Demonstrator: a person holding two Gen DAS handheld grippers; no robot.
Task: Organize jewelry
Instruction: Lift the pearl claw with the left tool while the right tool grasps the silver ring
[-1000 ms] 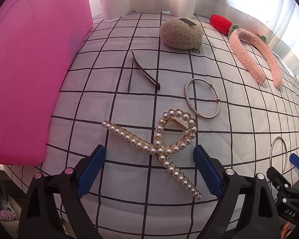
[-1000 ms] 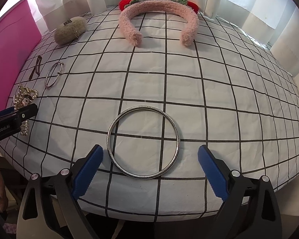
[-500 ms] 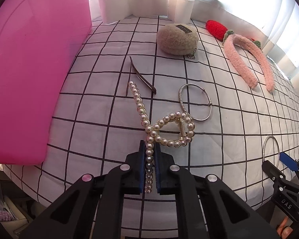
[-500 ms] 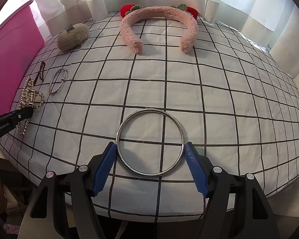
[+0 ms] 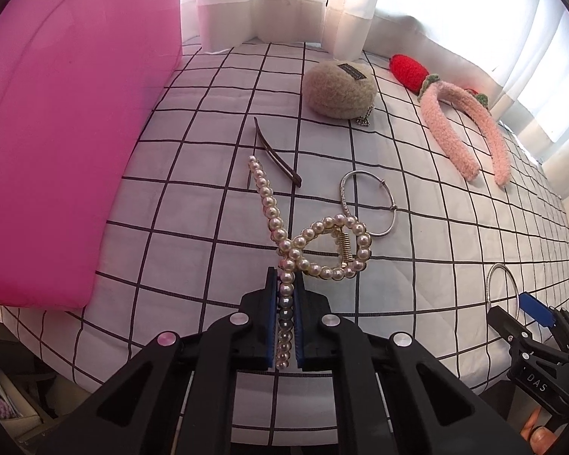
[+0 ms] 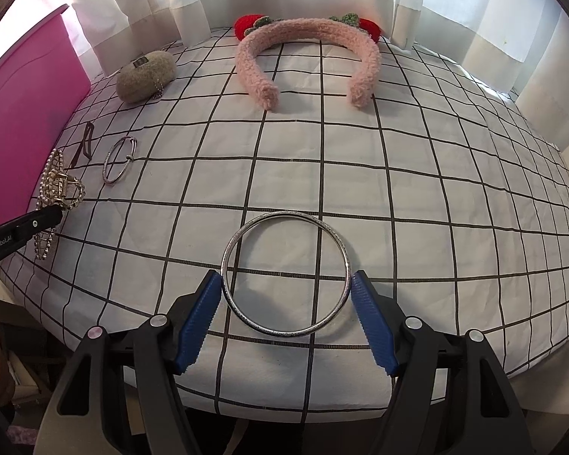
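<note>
So, hidden: the pink box (image 5: 57, 132) is cut off at the frame edge, its inside unseen.
Left gripper (image 5: 285, 295): pinching one tail of the pearl hair claw (image 5: 322, 246), right of the box.
Right gripper (image 6: 286, 284): pads pressed against both sides of the silver bangle (image 6: 284, 276), on the checked cloth (image 6: 398, 189), far right of the box.

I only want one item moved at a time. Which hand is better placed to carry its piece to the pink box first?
Left, probably. The left gripper is shut on the pearl hair claw, right beside the pink box. The right gripper grips the silver bangle farther from it.
</note>
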